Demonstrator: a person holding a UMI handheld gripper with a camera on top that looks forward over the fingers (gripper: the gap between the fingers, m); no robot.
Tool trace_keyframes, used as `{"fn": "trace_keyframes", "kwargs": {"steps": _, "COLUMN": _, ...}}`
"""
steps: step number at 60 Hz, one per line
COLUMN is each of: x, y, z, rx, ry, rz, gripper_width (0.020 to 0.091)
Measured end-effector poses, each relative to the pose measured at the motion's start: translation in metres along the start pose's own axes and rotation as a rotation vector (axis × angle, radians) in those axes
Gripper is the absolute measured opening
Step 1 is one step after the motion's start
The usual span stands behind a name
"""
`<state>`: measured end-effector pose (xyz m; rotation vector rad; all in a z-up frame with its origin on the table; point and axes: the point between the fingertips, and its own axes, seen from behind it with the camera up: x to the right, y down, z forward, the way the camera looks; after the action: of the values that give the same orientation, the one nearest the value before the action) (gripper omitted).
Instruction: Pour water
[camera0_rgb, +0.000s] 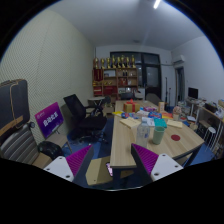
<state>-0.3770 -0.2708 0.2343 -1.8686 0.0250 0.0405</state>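
Beyond the fingertips a long wooden table (128, 140) runs away from the gripper (111, 165), and everything is placed off it. Fingers spread wide, nothing between them, purple pads (82, 160) facing inward over the table's near end. Step looks like approach: no vessel grasped yet, gripper well back from the load. Likely task items sit mid-table: a cluster of cups and bottles (152, 128) (too small to tell which holds water or which receives it). Next move calls for closing in along the table and lining the fingers up around one container in that cluster. Clutter is tight there, so neighbours could get knocked. A red round object (176, 137) lies right of the cluster on the table. Left of the table, a black office chair (78, 113) and a purple sign (48, 119); past the far end, shelving (116, 76) against the wall.
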Motion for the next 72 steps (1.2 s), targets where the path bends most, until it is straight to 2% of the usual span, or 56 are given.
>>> {"fn": "trace_keyframes", "kwargs": {"steps": 10, "x": 0.0, "y": 0.006, "z": 0.008, "rx": 0.063, "ry": 0.002, "rz": 0.0, "gripper_width": 0.0837}}
{"fn": "trace_keyframes", "kwargs": {"steps": 20, "x": 0.011, "y": 0.027, "z": 0.033, "rx": 0.059, "ry": 0.015, "rz": 0.021, "gripper_width": 0.0836}}
{"fn": "trace_keyframes", "kwargs": {"steps": 25, "x": 0.027, "y": 0.032, "z": 0.051, "rx": 0.084, "ry": 0.027, "rz": 0.009, "gripper_width": 0.084}}
{"fn": "trace_keyframes", "kwargs": {"steps": 30, "x": 0.059, "y": 0.037, "z": 0.083, "rx": 0.127, "ry": 0.041, "rz": 0.003, "gripper_width": 0.084}}
{"fn": "trace_keyframes", "kwargs": {"steps": 44, "x": 0.153, "y": 0.058, "z": 0.202, "rx": 0.148, "ry": 0.098, "rz": -0.032, "gripper_width": 0.0837}}
{"fn": "trace_keyframes", "kwargs": {"steps": 51, "x": 0.173, "y": 0.057, "z": 0.252, "rx": 0.144, "ry": 0.096, "rz": -0.052, "gripper_width": 0.0835}}
{"fn": "trace_keyframes", "kwargs": {"steps": 62, "x": 0.171, "y": 0.043, "z": 0.309, "rx": 0.163, "ry": 0.022, "rz": -0.073, "gripper_width": 0.0836}}
{"fn": "trace_keyframes", "kwargs": {"steps": 66, "x": 0.168, "y": 0.046, "z": 0.324, "rx": 0.143, "ry": 0.014, "rz": -0.1, "gripper_width": 0.0602}}
{"fn": "trace_keyframes", "kwargs": {"steps": 72, "x": 0.163, "y": 0.041, "z": 0.336, "rx": 0.178, "ry": -0.043, "rz": -0.137, "gripper_width": 0.0542}}
